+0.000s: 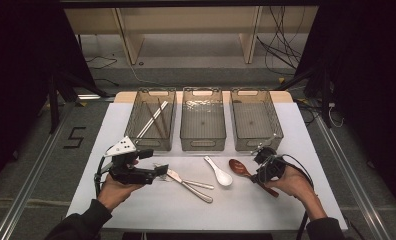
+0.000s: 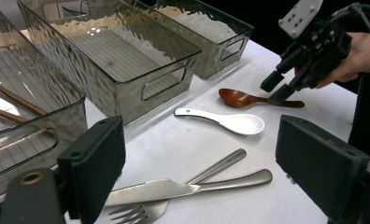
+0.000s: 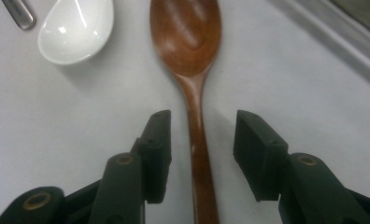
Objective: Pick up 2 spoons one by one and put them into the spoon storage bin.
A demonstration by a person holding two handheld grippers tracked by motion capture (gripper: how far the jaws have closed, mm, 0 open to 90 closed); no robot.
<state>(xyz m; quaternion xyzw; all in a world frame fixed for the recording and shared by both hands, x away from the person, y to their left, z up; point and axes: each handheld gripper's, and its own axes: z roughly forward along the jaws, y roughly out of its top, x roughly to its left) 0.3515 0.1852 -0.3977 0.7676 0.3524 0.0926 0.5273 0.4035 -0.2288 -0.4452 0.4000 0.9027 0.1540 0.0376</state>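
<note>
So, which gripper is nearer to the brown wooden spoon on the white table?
The right gripper. Its open jaws straddle the brown wooden spoon at the handle, pads not touching it. The left gripper is across the table, by the metal knife and fork.

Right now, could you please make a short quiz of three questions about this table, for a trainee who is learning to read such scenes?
1. True or false: the right claw is clamped on the wooden spoon.
2. Which bin holds the chopsticks? A) the left bin B) the middle bin C) the right bin
3. Fill in: beside the wooden spoon lies a white ____.

Key
1. False: its pads stand open on each side of the handle, which lies on the table.
2. A.
3. Spoon. The knife and fork lie near the left claw.
</note>
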